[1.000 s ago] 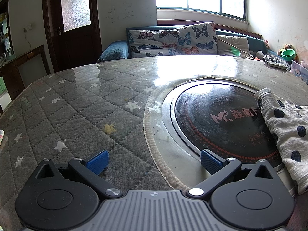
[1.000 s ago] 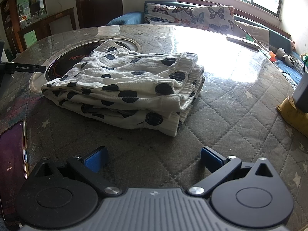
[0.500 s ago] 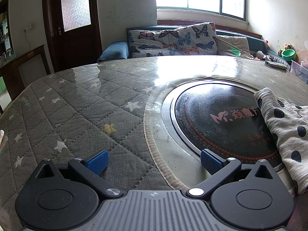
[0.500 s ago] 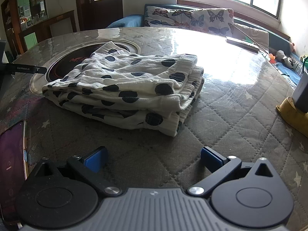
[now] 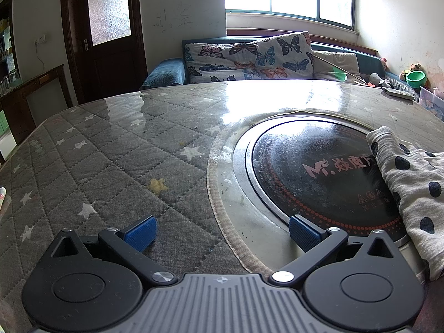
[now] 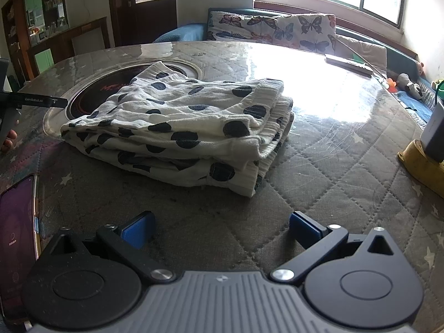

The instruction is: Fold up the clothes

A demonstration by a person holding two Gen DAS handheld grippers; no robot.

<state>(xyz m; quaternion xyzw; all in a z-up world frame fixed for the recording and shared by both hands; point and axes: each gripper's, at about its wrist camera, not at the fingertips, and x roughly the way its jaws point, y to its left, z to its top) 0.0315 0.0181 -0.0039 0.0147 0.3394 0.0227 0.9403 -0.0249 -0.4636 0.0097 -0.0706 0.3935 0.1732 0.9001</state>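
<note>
A white garment with black polka dots (image 6: 188, 127) lies folded in a stack of layers on the grey quilted table, partly over the round black cooktop (image 6: 111, 88). My right gripper (image 6: 222, 229) is open and empty, a short way in front of the stack's near edge. My left gripper (image 5: 222, 231) is open and empty, low over the table at the cooktop's (image 5: 319, 172) near left rim. One end of the garment (image 5: 410, 183) shows at the right of the left wrist view, apart from the left gripper.
A phone (image 6: 16, 238) lies at the table's near left. A yellow-based object (image 6: 424, 161) stands at the right edge. A flat box (image 6: 348, 63) lies at the far side. A butterfly-print sofa (image 5: 249, 58) stands behind the table.
The right gripper has drawn back slightly from the folded garment. The left gripper has not moved.
</note>
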